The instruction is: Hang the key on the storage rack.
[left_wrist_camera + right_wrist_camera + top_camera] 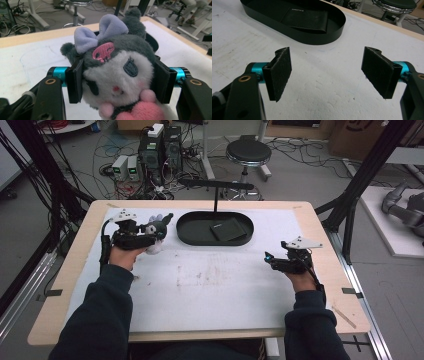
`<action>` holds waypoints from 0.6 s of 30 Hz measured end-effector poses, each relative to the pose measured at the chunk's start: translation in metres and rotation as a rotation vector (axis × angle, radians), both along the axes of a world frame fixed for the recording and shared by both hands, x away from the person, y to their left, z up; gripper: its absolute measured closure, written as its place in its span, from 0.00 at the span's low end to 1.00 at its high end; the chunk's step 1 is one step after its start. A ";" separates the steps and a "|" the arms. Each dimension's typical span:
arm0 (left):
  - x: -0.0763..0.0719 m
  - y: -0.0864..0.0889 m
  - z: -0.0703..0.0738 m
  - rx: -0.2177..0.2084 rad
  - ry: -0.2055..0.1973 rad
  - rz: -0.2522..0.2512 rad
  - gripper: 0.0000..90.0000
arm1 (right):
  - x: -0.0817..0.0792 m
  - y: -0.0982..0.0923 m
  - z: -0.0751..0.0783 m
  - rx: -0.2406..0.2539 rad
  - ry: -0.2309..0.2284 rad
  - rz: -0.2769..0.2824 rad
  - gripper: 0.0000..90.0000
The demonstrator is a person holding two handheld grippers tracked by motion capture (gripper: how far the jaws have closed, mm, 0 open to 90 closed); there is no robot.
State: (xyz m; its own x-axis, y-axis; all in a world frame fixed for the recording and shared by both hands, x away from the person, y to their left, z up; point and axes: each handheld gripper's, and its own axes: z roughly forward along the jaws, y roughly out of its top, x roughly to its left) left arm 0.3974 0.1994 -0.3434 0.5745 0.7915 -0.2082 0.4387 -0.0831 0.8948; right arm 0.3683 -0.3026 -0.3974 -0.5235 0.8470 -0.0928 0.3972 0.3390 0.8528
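Note:
A grey and white plush toy [117, 72] with a lilac bow and a pink skull mark sits squeezed between the pads of my left gripper [120, 80]. In the high view the left gripper [156, 231] holds the plush toy [159, 227] above the white mat at the table's left, just left of the black oval tray [190, 237]. A black wallet [226, 229] lies flat inside that tray. My right gripper [328, 72] stands open over bare mat, nothing between its pads, with the tray [312, 38] and wallet [305, 21] ahead of it. It hovers at the table's right, right gripper [272, 260].
A white mat [215, 285] covers the wooden table [330, 270]. A black stand [216, 185] rises behind the tray. Beyond the table are a stool [248, 152], boxes and cables on the floor. Black frame posts stand at both sides.

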 end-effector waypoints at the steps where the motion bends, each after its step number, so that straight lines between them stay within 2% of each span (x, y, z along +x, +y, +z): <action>1: 0.002 -0.001 0.006 0.012 -0.013 -0.007 0.42 | 0.000 0.000 0.000 -0.003 -0.004 -0.001 0.27; 6: 0.012 -0.012 0.036 0.030 -0.095 -0.037 0.42 | 0.001 0.000 0.000 0.004 -0.004 0.002 0.27; 9: 0.023 -0.018 0.047 0.039 -0.119 -0.052 0.42 | 0.001 0.000 0.000 0.007 -0.005 0.004 0.27; 13: 0.040 -0.029 0.054 0.024 -0.113 -0.088 0.42 | 0.001 -0.001 0.000 0.011 -0.007 0.001 0.27; 18: 0.064 -0.040 0.053 -0.001 -0.071 -0.116 0.42 | 0.002 -0.002 0.000 0.013 -0.006 0.004 0.27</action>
State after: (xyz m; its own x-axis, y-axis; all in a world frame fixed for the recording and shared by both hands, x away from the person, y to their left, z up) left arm 0.4615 0.1592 -0.2908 0.6753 0.7189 -0.1649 0.3623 -0.1285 0.9232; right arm 0.3705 -0.3041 -0.3971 -0.5266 0.8459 -0.0849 0.3906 0.3294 0.8596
